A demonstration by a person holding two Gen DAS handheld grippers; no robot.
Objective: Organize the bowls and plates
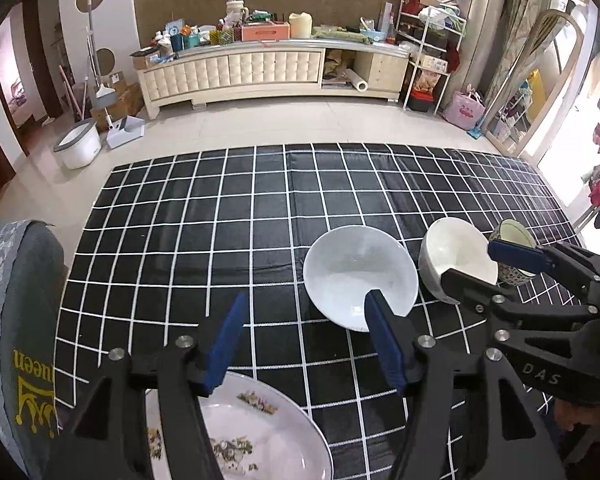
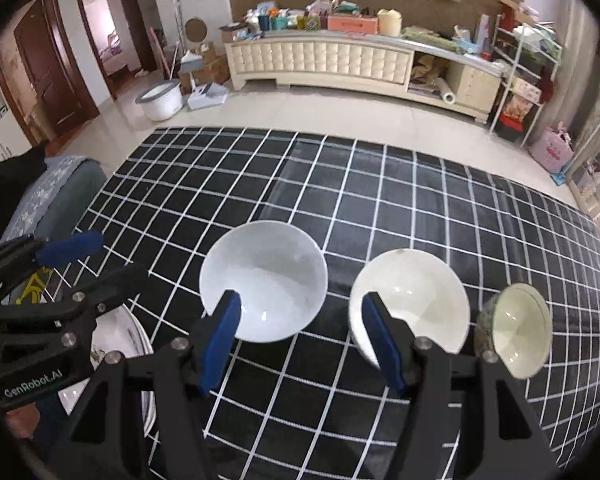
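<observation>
On the black grid tablecloth (image 1: 220, 220) three bowls stand in a row: a wide white bowl (image 1: 356, 272) (image 2: 264, 280), a cream bowl (image 1: 456, 252) (image 2: 412, 300) and a small patterned bowl (image 1: 512, 236) (image 2: 516, 328). A floral plate (image 1: 260, 432) (image 2: 120, 336) lies at the near left edge. My left gripper (image 1: 304, 340) (image 2: 92, 264) hovers open over the plate's far rim with nothing between its pads. My right gripper (image 2: 302, 340) (image 1: 488, 270) is open too. It hangs above the near rims of the white and cream bowls and holds nothing.
A grey chair cover with a yellow crown print (image 1: 20, 320) sits at the table's left side. Beyond the table's far edge lie a tiled floor, a white bucket (image 1: 78, 148) and a long cluttered cabinet (image 1: 260, 68). The cloth's far half holds nothing.
</observation>
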